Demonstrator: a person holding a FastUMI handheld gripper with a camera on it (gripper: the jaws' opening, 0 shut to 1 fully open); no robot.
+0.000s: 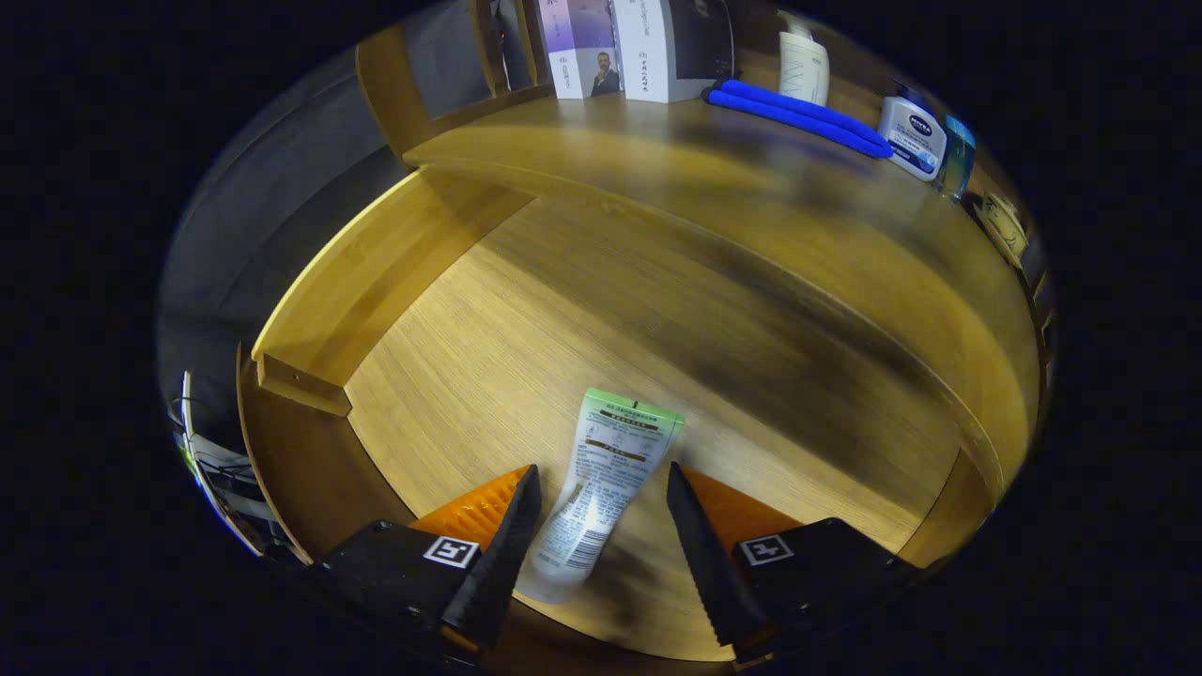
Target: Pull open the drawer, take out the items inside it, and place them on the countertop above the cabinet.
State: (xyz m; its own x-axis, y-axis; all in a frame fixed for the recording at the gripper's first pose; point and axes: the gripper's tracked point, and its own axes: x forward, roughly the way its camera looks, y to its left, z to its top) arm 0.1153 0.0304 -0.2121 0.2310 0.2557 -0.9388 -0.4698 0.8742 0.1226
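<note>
Fingers: the gripper stands wide open, one finger on each side of the tube; the left finger looks close to or just touching the tube's edge, the right finger stands clear. Nothing is clamped.
Task item: a white soft-plastic squeeze tube with a green crimped end and printed label lies flat on the drawer floor, between the fingers, cap end toward the gripper, crimped end pointing away.
Handling, judged: light, with a soft wall that dents under pressure; glossy skin, probably slippery. The lower body near the cap should be the firmest place to hold; the flat crimp offers little to squeeze.
Grip advice: close across the tube's width, at mid-body or lower, with moderate force.
Drawer: the light wooden pulled-open drawer holds no other item that I can see.
Counter: the wooden counter above the drawer carries white cartons, a blue rolled cloth and toiletry bottles along its back; its front strip is bare.
</note>
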